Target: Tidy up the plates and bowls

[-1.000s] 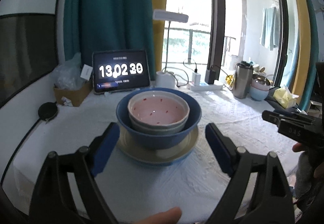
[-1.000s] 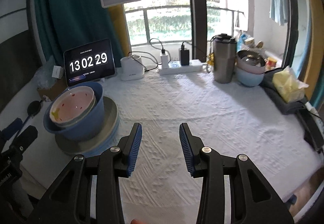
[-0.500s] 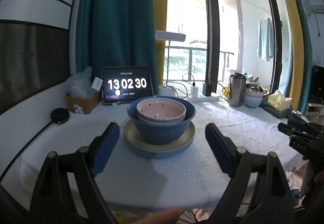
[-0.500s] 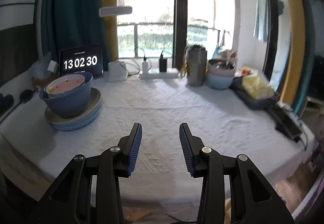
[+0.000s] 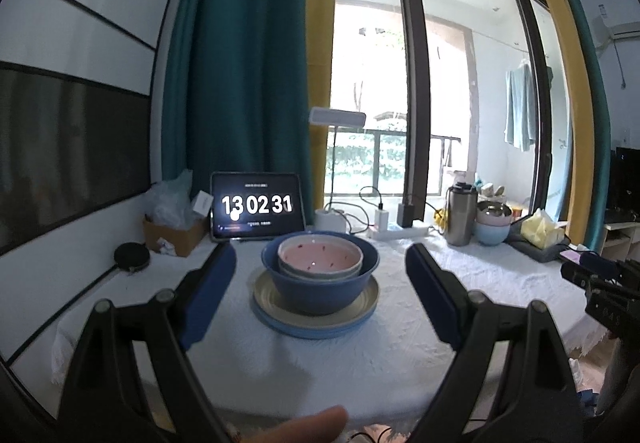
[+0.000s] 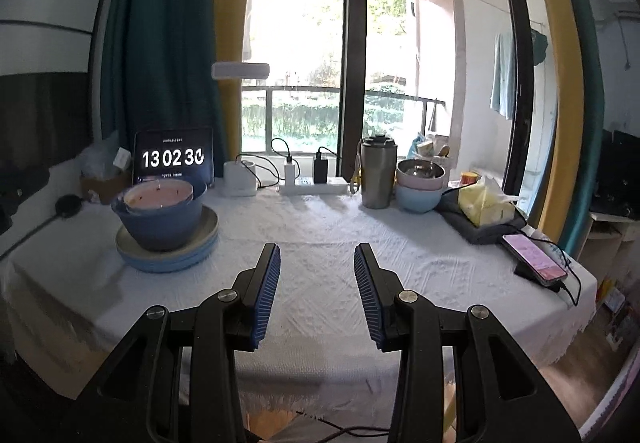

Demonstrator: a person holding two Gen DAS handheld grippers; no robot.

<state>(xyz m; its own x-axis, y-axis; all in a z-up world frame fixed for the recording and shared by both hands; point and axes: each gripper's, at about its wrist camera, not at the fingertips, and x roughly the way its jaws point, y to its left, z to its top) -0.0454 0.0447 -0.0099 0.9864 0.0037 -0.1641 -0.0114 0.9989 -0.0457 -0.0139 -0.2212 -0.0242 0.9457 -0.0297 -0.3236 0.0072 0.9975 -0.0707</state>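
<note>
Nested stack — pink speckled bowl [image 5: 320,258] inside blue bowl [image 5: 320,283], on cream plate [image 5: 316,305] over light-blue plate [image 5: 316,327] — sits at left end of white-clothed table [image 6: 320,227].
Left gripper [image 5: 320,297] nearer: stack dead ahead, framed between wide-open fingers, no contact, nothing held.
Right gripper [image 6: 317,295] half open, empty; stack well off to its left.
Stack round — no long axis.

A pink bowl [image 5: 320,258] with red specks sits nested in a grey bowl [image 5: 316,275], both inside a larger blue bowl [image 5: 320,289], upright on a cream plate [image 5: 362,303] stacked on a light-blue plate [image 5: 320,329], on the table's [image 5: 320,363] left part.
</note>
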